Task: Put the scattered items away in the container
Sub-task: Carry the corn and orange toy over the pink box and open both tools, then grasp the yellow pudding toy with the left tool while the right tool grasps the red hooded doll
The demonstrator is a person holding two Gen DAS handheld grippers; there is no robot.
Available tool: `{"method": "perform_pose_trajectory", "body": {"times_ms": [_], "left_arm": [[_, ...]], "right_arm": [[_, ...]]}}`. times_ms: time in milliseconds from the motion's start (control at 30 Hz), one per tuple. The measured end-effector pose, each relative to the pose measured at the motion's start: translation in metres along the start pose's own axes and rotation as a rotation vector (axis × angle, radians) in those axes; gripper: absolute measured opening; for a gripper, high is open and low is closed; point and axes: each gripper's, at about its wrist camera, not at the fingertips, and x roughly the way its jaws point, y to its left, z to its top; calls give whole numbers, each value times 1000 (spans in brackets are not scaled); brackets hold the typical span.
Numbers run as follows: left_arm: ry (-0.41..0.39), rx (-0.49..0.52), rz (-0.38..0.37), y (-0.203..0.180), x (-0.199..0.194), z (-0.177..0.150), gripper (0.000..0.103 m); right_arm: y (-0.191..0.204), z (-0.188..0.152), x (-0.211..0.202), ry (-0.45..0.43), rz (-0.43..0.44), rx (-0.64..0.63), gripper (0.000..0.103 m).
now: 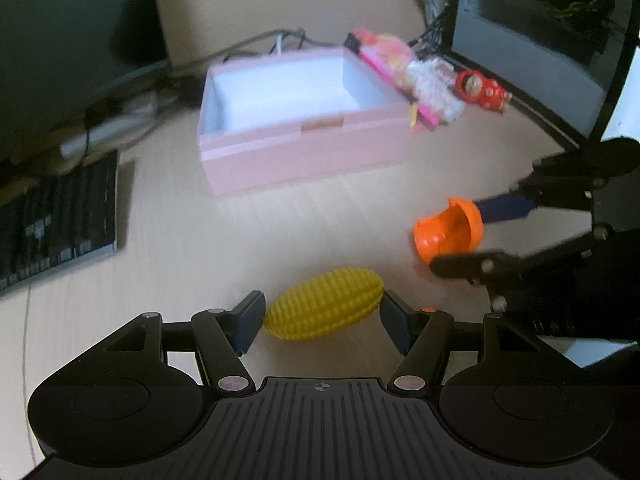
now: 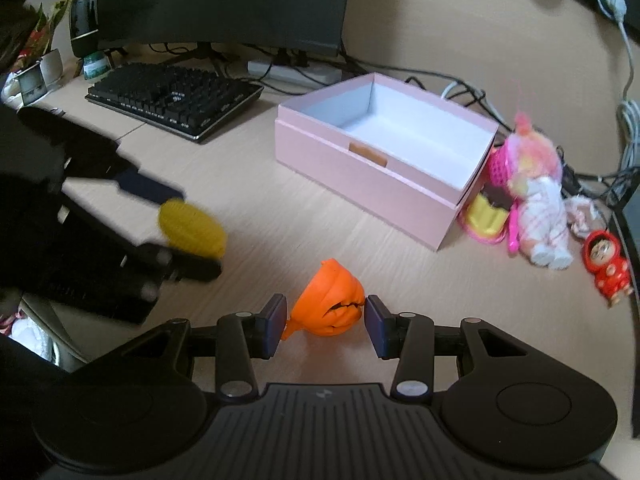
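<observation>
I count two grippers, each on one toy. My left gripper has its two pads against the ends of the single yellow corn toy, gripping it; the right wrist view shows the same corn clamped between those fingers, though blurred. My right gripper holds the one orange pumpkin-shaped toy between its blue pads; both pads appear to touch it, so I read it as clamped. Whether either toy is off the desk or resting on it, I cannot tell.

One container: a pink box with a white interior, open at the top, nothing visible inside. It sits on the desk beyond both grippers, well apart from the corn and pumpkin.

Beside the box's right corner I count a cluster: one pink-haired doll, one yellow and pink toy against the box wall, and one small pale item too indistinct to identify. One red figurine lies apart, further right.

Other items: one black keyboard, one monitor behind it, one power strip with cables.
</observation>
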Motion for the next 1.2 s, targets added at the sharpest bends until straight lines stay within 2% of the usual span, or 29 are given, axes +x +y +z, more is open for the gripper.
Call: {"method": "perform_pose_trajectory", "body": {"times_ms": [133,300,400,567,600,667,700,900,1000,1067,1100,1200], "left_arm": [[-72,11,18,5,4,35,69],[-151,-28,31,17,18,86,69],[-176,-43,29,20,32,117,69],[-190,-74,91,24,64,156,69],[-187,-82,100,25,70,160,72],[-174,-84,118,26,82,164,84],[-169,-85,132,26,89,165,86],[-110,-162,152,36,102,150,88],[-118,-170,146,29,93,136,94],[-130,-163,126,21,82,127,94],[-134,-157,111,15,77,123,94],[-134,-125,56,-5,67,112,95]], "right_arm": [[-15,17,-8,-51,-26,-13,43],[-38,53,-7,-174,-113,-45,43],[-52,76,7,-229,-139,-54,43],[-62,97,43,-253,-177,-114,43],[-65,98,49,-256,-173,-116,45],[-71,101,59,-258,-159,-111,52],[-74,102,62,-258,-153,-108,57],[-97,87,62,-246,-128,-50,68],[-113,66,56,-227,-150,14,68],[-125,50,53,-206,-170,47,68],[-130,43,52,-198,-172,57,67],[-140,36,56,-177,-166,62,41]]}}
